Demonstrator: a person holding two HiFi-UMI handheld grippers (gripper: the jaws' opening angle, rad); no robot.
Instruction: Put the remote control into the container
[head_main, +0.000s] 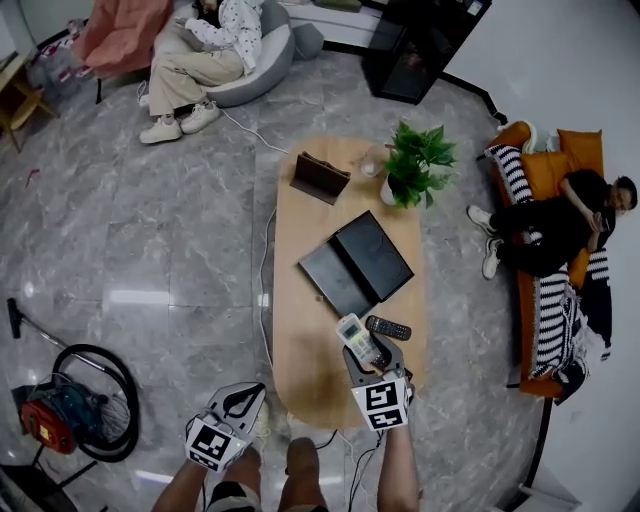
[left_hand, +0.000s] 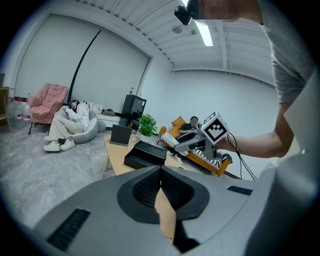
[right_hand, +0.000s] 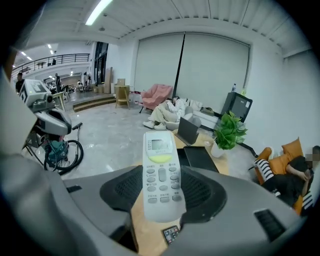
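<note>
My right gripper (head_main: 362, 362) is shut on a white remote control (head_main: 355, 337) with a small screen, held above the near end of the wooden table (head_main: 310, 360). The same white remote (right_hand: 161, 172) stands lengthwise between my jaws in the right gripper view. A black open container (head_main: 355, 264) lies mid-table, just beyond the remote. A second, black remote (head_main: 388, 328) rests on the table to the right of the white one. My left gripper (head_main: 235, 412) hangs off the table's near left corner, shut and holding nothing; its jaws meet in the left gripper view (left_hand: 161, 187).
A potted plant (head_main: 415, 160), a glass (head_main: 370, 162) and a brown stand (head_main: 320, 178) sit at the table's far end. A vacuum and hose (head_main: 75, 405) lie on the floor at left. People rest on a beanbag (head_main: 215, 50) and an orange sofa (head_main: 560, 230).
</note>
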